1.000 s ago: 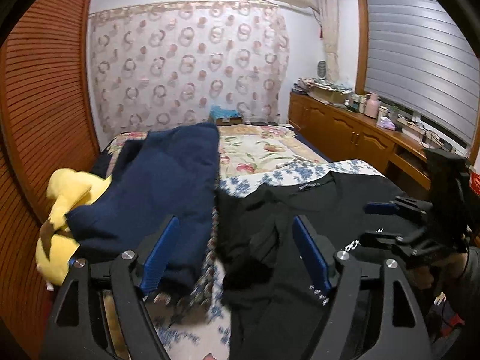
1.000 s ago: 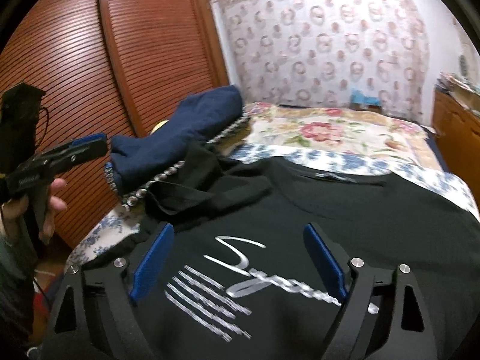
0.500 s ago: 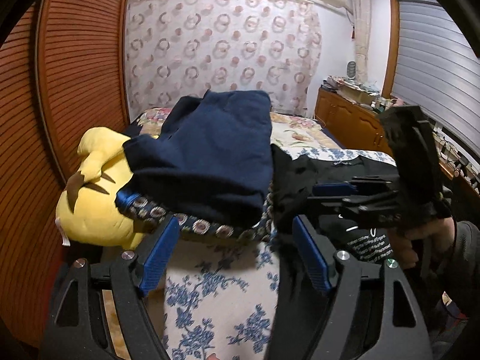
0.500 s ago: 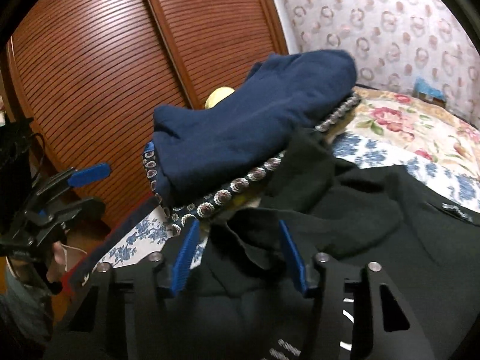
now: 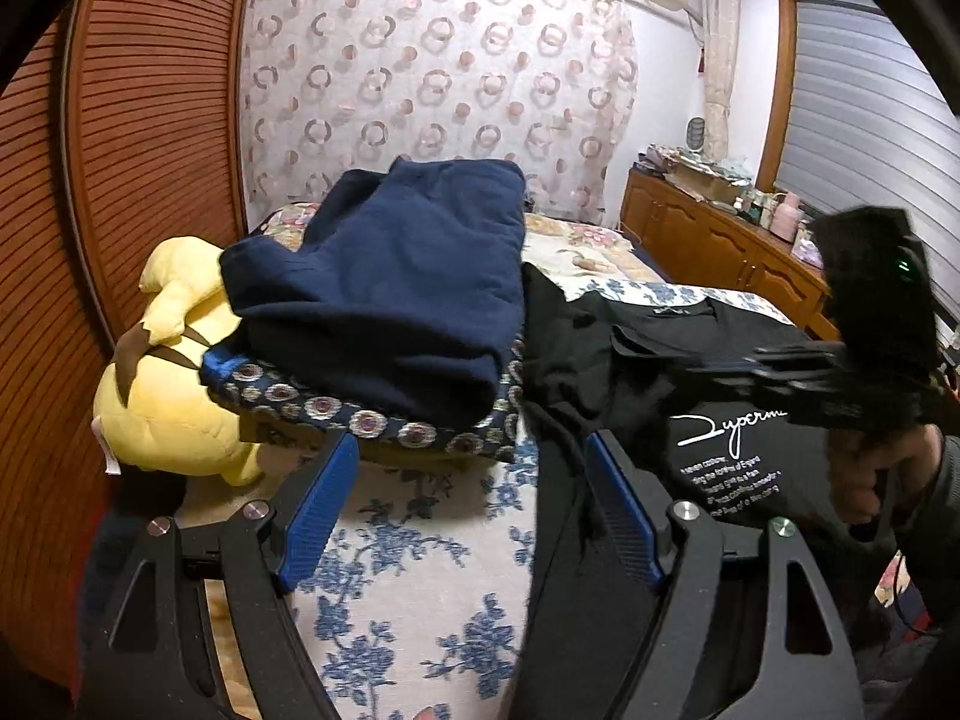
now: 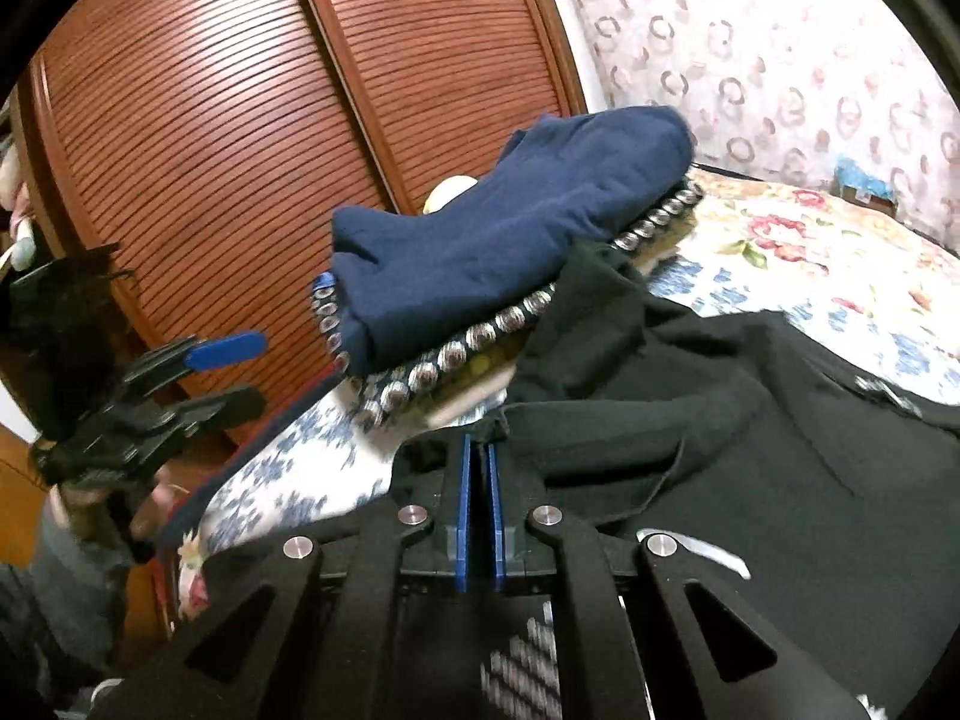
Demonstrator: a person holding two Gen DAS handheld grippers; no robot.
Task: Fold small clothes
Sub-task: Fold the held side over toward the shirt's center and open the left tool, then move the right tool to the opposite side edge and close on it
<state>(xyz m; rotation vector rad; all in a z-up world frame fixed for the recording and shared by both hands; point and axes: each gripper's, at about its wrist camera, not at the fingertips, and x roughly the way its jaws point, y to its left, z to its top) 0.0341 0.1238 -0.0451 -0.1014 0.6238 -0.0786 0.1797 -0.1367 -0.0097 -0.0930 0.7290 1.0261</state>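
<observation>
A black T-shirt with white print (image 5: pixel 708 372) (image 6: pixel 750 432) lies spread on the bed, its left sleeve crumpled. My right gripper (image 6: pixel 478 450) is shut on the black fabric at the sleeve; it also shows in the left wrist view (image 5: pixel 708 363). My left gripper (image 5: pixel 468 498) is open and empty, low over the bedsheet beside the shirt's left edge; it also shows in the right wrist view (image 6: pixel 225 372). A folded navy garment (image 5: pixel 390 276) (image 6: pixel 504 228) rests on a patterned cushion to the left.
A yellow plush toy (image 5: pixel 174 372) lies by the wooden sliding wardrobe doors (image 6: pixel 240 120). The blue-flowered bedsheet (image 5: pixel 420 558) covers the near bed. A wooden sideboard with clutter (image 5: pixel 720 240) stands along the right wall under a shuttered window.
My right gripper has moved left to the crumpled sleeve and closed from wide open to shut on the black fabric. My left gripper has swung left and lower, staying open.
</observation>
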